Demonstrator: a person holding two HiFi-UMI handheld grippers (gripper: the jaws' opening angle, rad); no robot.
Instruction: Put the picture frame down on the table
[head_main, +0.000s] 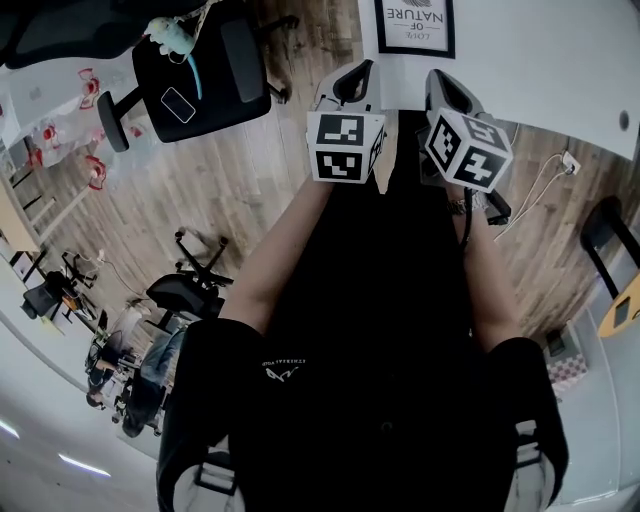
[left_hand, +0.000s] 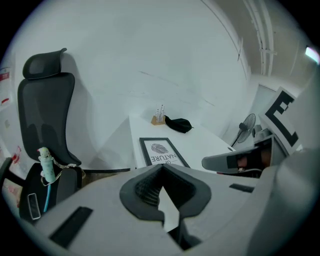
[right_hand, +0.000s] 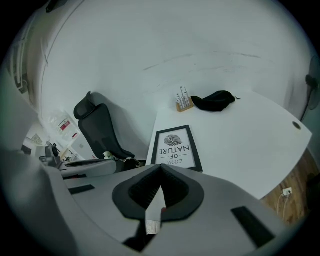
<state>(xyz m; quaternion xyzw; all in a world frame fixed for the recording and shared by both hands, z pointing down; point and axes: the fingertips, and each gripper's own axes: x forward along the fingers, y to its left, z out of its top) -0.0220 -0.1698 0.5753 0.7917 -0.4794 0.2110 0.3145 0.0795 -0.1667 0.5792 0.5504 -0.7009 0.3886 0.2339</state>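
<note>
Picture frame (right_hand: 176, 146): flat on table (right_hand: 250, 145), ahead of left gripper (left_hand: 162, 187) and right gripper (right_hand: 157, 192). Both jaws closed, empty. Task looks done.

The black rectangular picture frame (right_hand: 175, 145) lies flat on the white table (right_hand: 250, 145), by its near-left edge. Behind it sits a small wooden pen holder (right_hand: 183, 104), with a black fabric pouch (right_hand: 214, 101) just to its right. The black mesh office chair (right_hand: 100, 130) stands left of the table.

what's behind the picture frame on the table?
Beyond the flat-lying black picture frame, near the white table's far edge: a small wooden holder with pens and a crumpled black fabric item, both apart from the frame. Anything under the frame is covered.
</note>
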